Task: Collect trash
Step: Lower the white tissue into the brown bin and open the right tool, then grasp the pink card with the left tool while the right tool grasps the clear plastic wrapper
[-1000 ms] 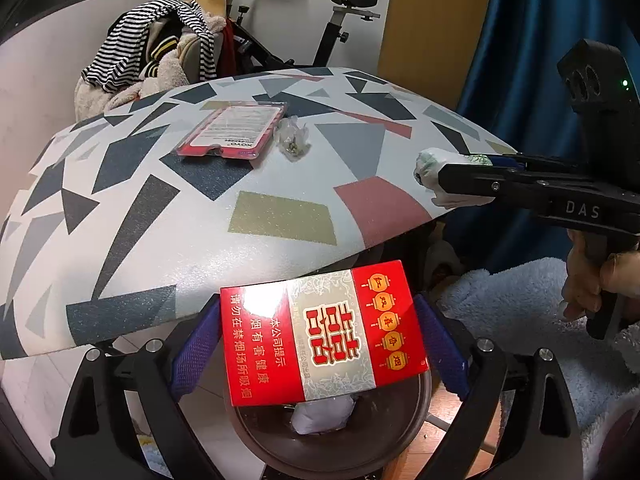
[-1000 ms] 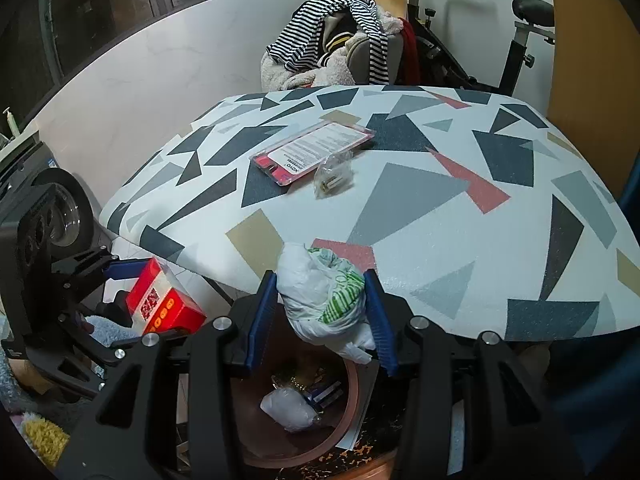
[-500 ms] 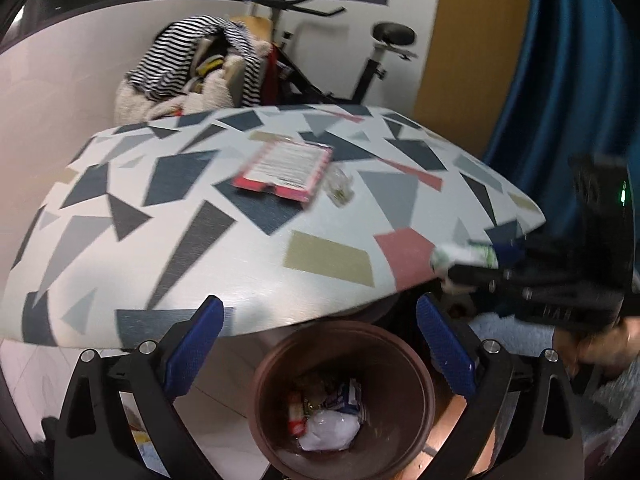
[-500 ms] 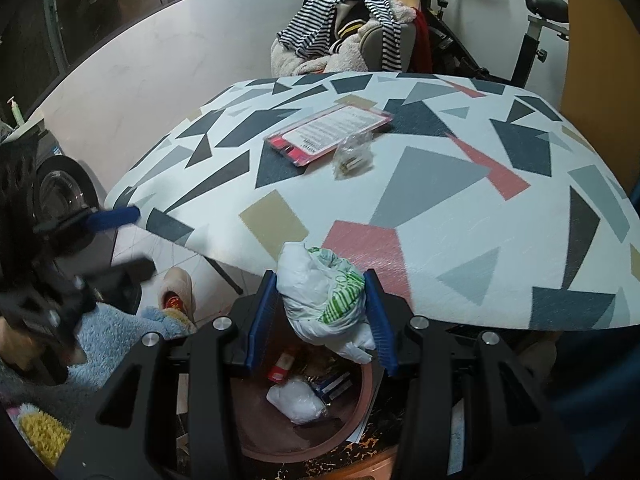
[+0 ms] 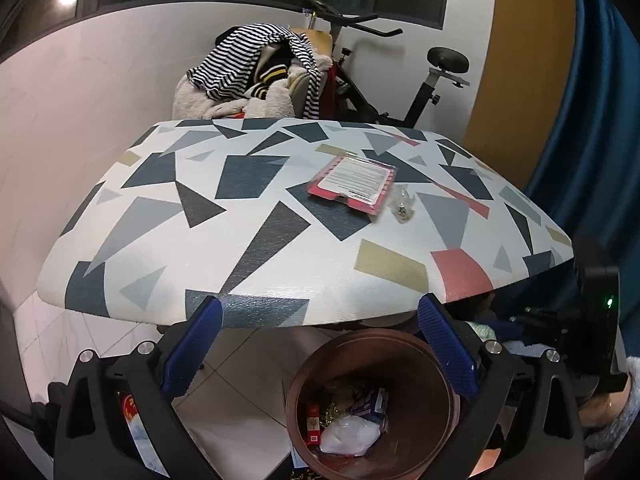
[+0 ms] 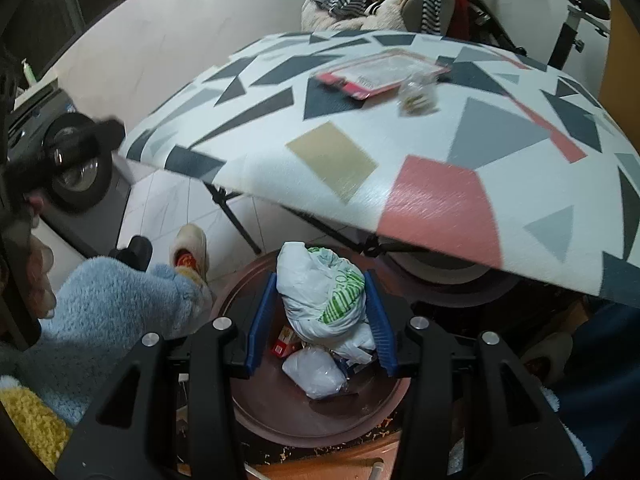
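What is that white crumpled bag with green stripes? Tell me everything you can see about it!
The white bag looks like thin, crinkly plastic, scrunched into a lumpy bundle with green stripes and some green print on one side. The right gripper squeezes it between two blue pads, one on each side. It hangs just over the open brown bin, below the table's edge, with its loose tail drooping down toward the trash already in there. What is inside the bag cannot be seen.
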### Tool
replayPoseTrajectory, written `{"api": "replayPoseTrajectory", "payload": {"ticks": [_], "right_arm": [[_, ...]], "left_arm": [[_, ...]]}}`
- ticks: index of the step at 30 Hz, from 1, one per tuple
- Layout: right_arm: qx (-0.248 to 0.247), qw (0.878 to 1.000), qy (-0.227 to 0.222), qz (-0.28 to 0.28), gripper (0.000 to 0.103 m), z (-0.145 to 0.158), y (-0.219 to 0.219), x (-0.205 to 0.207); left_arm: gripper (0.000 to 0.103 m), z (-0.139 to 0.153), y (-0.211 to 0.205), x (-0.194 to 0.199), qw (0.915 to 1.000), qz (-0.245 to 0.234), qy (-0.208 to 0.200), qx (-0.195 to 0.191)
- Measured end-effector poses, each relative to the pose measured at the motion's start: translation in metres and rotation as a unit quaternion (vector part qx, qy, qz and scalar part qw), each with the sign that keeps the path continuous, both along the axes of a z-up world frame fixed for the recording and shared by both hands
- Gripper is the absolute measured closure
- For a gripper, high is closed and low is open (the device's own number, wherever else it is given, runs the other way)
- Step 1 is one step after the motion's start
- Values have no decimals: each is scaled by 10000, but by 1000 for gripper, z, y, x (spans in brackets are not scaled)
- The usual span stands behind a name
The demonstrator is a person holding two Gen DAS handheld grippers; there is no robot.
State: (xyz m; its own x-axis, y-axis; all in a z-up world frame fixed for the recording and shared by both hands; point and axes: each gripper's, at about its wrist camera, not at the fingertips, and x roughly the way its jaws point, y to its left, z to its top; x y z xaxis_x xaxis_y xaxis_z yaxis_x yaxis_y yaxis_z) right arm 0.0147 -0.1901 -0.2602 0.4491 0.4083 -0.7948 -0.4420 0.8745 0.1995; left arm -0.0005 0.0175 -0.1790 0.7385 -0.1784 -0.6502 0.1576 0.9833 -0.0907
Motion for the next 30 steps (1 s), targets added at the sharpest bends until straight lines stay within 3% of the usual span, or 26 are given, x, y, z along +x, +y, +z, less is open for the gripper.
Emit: {"api": "replayPoseTrajectory", "payload": {"ticks": [9, 11, 16, 24, 29, 30], "right_arm": [[-89, 9999, 79, 52, 53, -6, 10, -2], [-100, 9999, 28, 19, 32, -5, 9, -3], [-160, 9995, -207, -182, 17, 3, 3, -1], [-168, 9971, -415, -611, 17, 21, -25, 23], [-167, 9949, -525, -846, 17, 33, -45, 41], [-155, 9945, -555, -879, 17, 35, -49, 47]], "left_arm": [[7, -1, 1, -3, 9999, 96, -40, 52], [7, -2, 2, -3, 9999, 113, -30, 47], [7, -3, 4, -2, 9999, 152, 9, -2], [7, 2, 4, 15, 9998, -78, 51, -154], [8, 5, 4, 51, 9982, -281, 276, -453], [13, 5, 5, 61, 9977, -291, 330, -515]]}}
